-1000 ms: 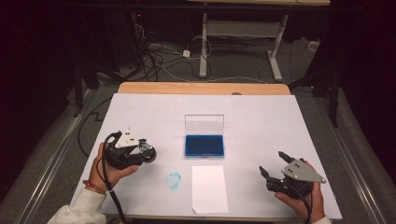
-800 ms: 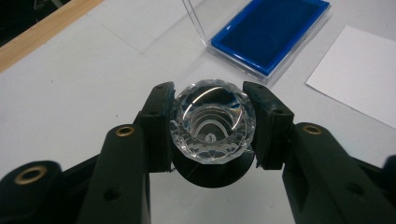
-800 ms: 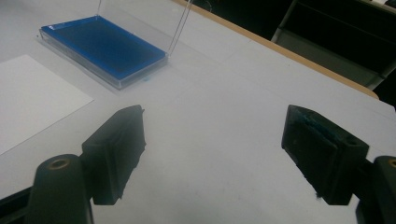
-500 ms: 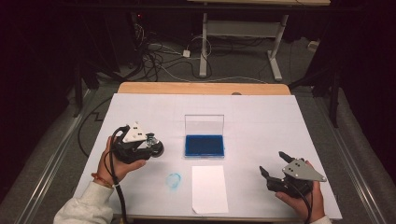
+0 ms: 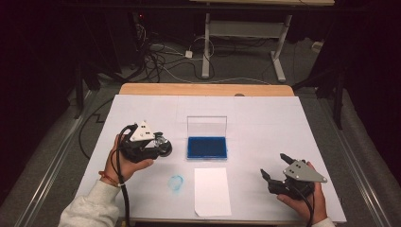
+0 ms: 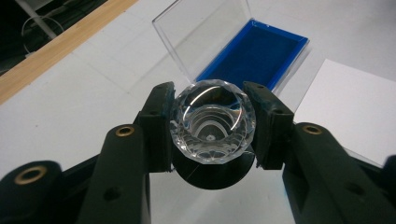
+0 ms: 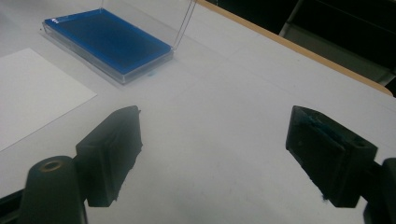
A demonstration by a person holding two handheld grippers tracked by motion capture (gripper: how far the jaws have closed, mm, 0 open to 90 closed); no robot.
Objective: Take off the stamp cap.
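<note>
White bench point(image 5: 265, 118) is carrying an open blue ink pad point(image 5: 206, 147). Your left hand-held gripper point(image 6: 212, 128) is pinching a faceted crystal stamp point(image 6: 212, 125); your right hand-held gripper point(image 7: 212, 156) is resting spread.

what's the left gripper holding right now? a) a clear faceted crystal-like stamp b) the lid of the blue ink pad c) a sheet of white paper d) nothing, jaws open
a: in the left gripper view the left gripper has its jaws closed on either side of the clear faceted stamp, while the blue ink pad lies open beyond it and the white paper lies flat on the table.
</note>
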